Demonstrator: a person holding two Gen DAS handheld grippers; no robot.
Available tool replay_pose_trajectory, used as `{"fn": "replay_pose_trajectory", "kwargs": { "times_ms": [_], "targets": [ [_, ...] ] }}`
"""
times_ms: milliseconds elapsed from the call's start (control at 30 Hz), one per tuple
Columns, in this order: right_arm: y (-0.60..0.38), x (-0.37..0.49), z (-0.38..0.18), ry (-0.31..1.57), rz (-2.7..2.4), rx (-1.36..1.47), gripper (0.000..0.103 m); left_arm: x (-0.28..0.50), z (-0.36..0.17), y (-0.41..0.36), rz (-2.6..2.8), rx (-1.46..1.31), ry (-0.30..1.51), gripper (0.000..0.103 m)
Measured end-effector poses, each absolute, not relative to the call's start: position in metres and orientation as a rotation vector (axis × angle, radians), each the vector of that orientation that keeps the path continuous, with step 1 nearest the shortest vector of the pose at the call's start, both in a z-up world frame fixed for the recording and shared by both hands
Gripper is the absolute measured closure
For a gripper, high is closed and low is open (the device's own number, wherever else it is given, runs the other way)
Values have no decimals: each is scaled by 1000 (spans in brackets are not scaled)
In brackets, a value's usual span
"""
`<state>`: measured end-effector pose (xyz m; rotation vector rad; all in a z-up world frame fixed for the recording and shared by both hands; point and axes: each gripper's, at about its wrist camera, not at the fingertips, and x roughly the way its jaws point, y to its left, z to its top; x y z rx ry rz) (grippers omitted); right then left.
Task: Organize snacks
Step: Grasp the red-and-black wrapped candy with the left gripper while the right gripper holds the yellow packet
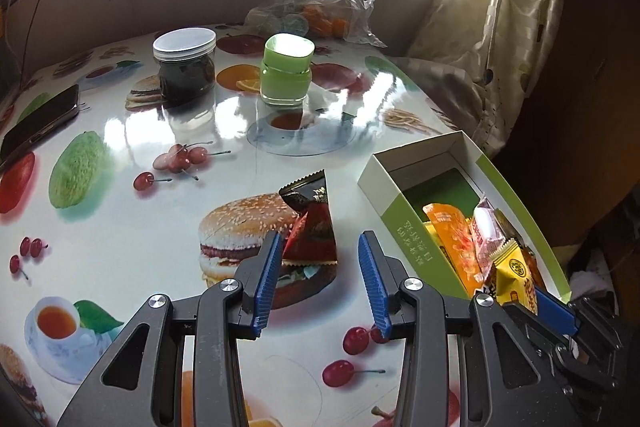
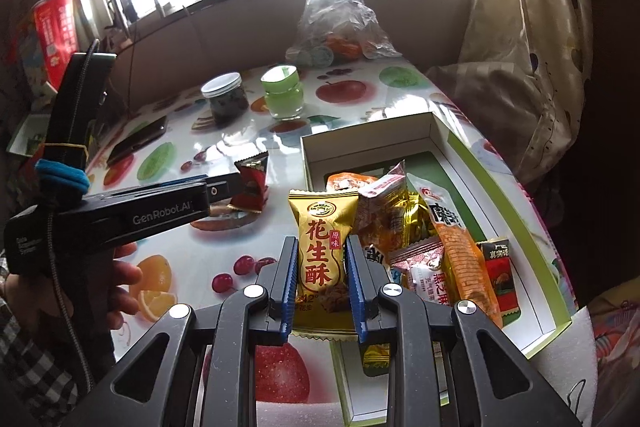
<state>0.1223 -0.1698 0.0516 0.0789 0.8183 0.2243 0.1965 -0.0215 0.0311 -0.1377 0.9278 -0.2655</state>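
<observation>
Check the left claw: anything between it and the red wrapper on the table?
Nothing visible. The open left claw faces the red and dark foil snack wrapper, which lies flat on the fruit-print tabletop just ahead. The green-and-white cardboard box sits off to the right.

Ahead of my left tongs (image 1: 322, 255) the counter (image 1: 132, 227) lies bare up to the dark jar (image 1: 185, 67) and green jar (image 1: 286, 69); only a red packet (image 1: 314, 227) sits between the tips. Beside my right tongs (image 2: 322, 269), the box (image 2: 460, 143) is crowded with wrappers near me, open at its far end.
</observation>
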Motion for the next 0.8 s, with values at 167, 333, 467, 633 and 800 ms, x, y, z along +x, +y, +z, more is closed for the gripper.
{"fn": "replay_pose_trajectory", "kwargs": {
  "times_ms": [167,333,467,633,800],
  "targets": [
    [-175,126,53,812,220,89,81,209,23,-27,-255,-132,945,47],
    [-179,128,51,812,214,99,81,220,13,-31,-228,-120,966,47],
    [-181,129,50,814,212,105,81,227,6,-35,-223,-106,983,47],
    [-183,131,50,814,211,110,81,231,3,-39,-221,-95,981,47],
    [-184,133,50,812,208,113,81,234,3,-39,-225,-106,974,47]
  ]
}}
